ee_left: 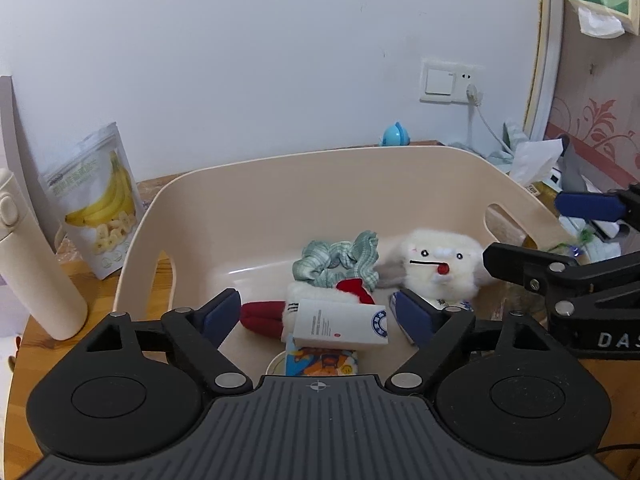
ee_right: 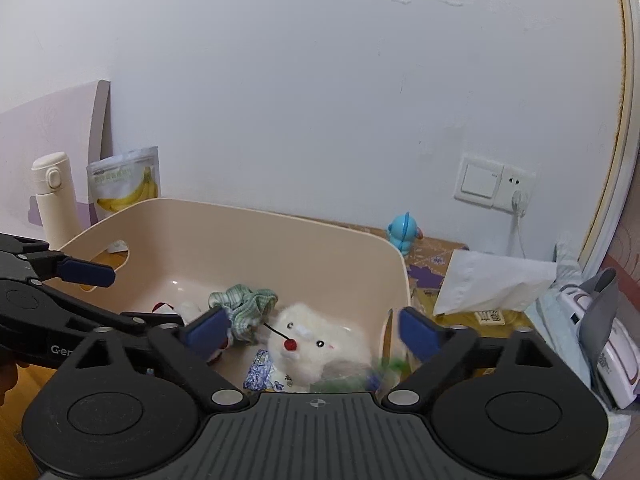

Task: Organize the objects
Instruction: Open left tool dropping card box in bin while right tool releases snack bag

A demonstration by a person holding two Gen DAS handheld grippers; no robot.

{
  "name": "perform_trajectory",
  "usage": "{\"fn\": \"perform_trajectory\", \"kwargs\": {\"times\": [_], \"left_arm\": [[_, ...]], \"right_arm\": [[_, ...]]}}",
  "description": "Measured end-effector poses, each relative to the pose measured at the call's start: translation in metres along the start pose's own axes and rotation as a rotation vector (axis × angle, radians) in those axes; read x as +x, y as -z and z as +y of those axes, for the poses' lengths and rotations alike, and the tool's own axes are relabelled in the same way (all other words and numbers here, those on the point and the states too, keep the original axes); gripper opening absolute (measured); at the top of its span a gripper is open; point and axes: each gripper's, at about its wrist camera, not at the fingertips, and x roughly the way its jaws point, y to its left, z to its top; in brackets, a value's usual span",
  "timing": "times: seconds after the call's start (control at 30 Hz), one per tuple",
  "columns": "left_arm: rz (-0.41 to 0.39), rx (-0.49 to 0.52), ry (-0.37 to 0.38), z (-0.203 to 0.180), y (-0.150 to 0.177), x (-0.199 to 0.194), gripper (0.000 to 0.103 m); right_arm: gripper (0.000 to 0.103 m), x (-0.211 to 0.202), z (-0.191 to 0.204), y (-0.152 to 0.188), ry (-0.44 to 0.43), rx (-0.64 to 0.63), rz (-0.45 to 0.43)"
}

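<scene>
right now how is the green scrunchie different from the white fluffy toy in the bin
The green scrunchie is checked woven fabric gathered into a ruffled ring with a hole in the middle; the white fluffy toy is a solid furry lump with a face: small dark eyes and a red nose. The scrunchie looks flatter and smaller, the toy bulkier. The scrunchie lies nearer the bin's middle, the toy nearer its right wall. Both are soft and lie inside the beige bin, side by side.

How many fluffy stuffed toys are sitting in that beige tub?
2. A white plush with a red nose lies at the right side of the beige tub; a white-and-red plush lies left of it, partly under a white box. More may be hidden underneath.
</scene>
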Motion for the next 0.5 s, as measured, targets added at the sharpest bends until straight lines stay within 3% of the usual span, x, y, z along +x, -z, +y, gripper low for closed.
{"fn": "perform_trajectory", "kwargs": {"times": [0.13,0.5], "left_arm": [[-0.026,0.002,-0.017,-0.001,0.002,-0.013,0.088],[-0.062,-0.013,-0.026,-0.005,0.011,-0.044,0.09]], "right_arm": [[0.103,-0.01,0.0,0.001,0.012,0.0,-0.001],[0.103,-0.035,-0.01,0.014,0.02,0.072,0.019]]}}
